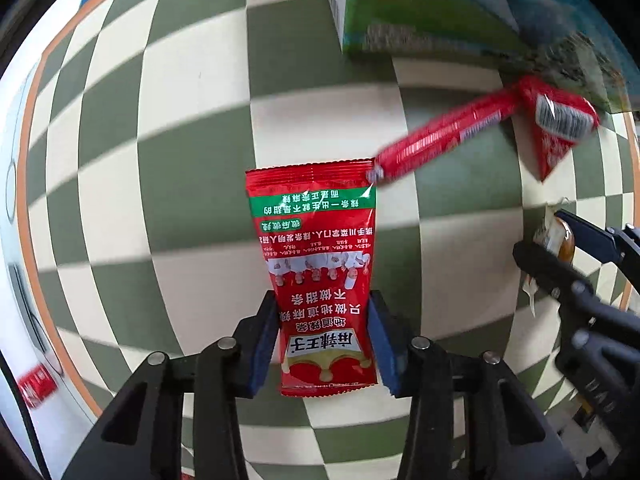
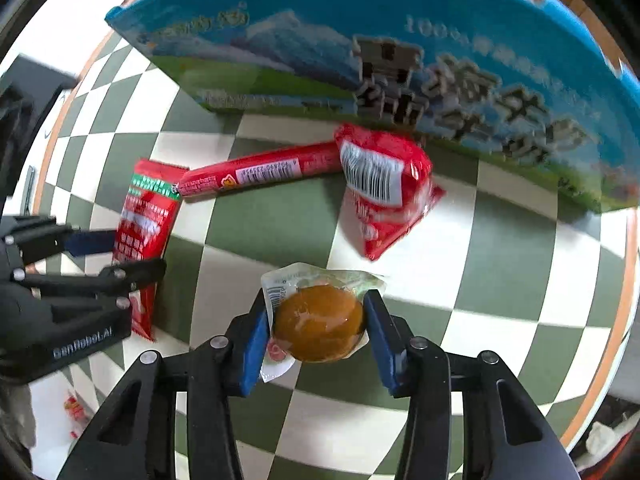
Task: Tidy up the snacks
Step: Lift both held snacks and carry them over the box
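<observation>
- Left tongs: seen at 6 o'clock in the left wrist view; blue pads are set against both long edges of the red spicy-strip packet, so the packet is judged gripped near its lower end. The jaws are partly closed, with the packet between them.
- Red spicy-strip packet: laid flat on the checkered table, its far seam pointed to 12 o'clock and touched at the corner by the sausage stick.
- Sausage stick: laid slantwise toward 2 o'clock, its far end tucked against the crumpled red pouch.
- Crumpled red pouch: found just beside the foot of the blue-green carton, barcode side up.
- Blue-green carton: stood along the table's far edge, at 12 to 2 o'clock in the right wrist view.
- Right tongs: at 6 o'clock in the right wrist view; pads are closed partway onto the vacuum-packed braised egg, which is held across its width.
- Risks, as judged: the sausage stick may be dragged or rolled if the red packet is lifted, since the two touch; the slick rounded egg may be squeezed out of the pads; the flat packet, gripped by its edges only, may buckle and slip; the two tongs, worked near each other, may collide.
</observation>
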The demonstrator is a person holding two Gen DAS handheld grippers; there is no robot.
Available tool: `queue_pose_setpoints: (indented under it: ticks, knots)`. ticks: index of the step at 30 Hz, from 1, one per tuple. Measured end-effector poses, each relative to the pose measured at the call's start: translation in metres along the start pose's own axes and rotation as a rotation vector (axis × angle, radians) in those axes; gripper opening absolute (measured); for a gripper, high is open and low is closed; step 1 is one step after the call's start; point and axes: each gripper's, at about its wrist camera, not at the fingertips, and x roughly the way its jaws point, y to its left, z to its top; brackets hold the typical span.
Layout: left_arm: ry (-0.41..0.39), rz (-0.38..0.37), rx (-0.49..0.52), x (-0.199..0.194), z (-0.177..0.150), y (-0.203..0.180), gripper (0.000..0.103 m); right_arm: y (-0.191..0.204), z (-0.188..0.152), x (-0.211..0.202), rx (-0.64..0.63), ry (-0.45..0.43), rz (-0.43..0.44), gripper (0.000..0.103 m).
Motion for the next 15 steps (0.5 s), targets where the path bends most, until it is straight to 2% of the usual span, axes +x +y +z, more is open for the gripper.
queue_pose_setpoints:
  ticks: [2,4,6,10,15]
  knots:
    - [-0.002,-0.015,-0.019,-0.005,-0.004,0.003,0.040,-0.015,-0.012,-0.007,0.044,-0.012,0.061,0.048]
    - [-0.014,-0.032,-0.037,-0.009,-0.019,0.002,0.040,-0.031,-0.022,-0.011,0.129,-0.005,0.159,0.048]
    - [-0.033,-0.046,-0.051,-0.026,-0.023,0.013,0.040,-0.045,-0.028,-0.017,0.177,0.013,0.221,0.048]
    - [-0.066,-0.087,-0.063,-0.047,-0.035,0.006,0.040,-0.068,-0.040,-0.039,0.237,-0.013,0.278,0.048]
    - [-0.129,-0.149,-0.050,-0.098,-0.048,0.015,0.040,-0.092,-0.047,-0.074,0.262,-0.048,0.326,0.048]
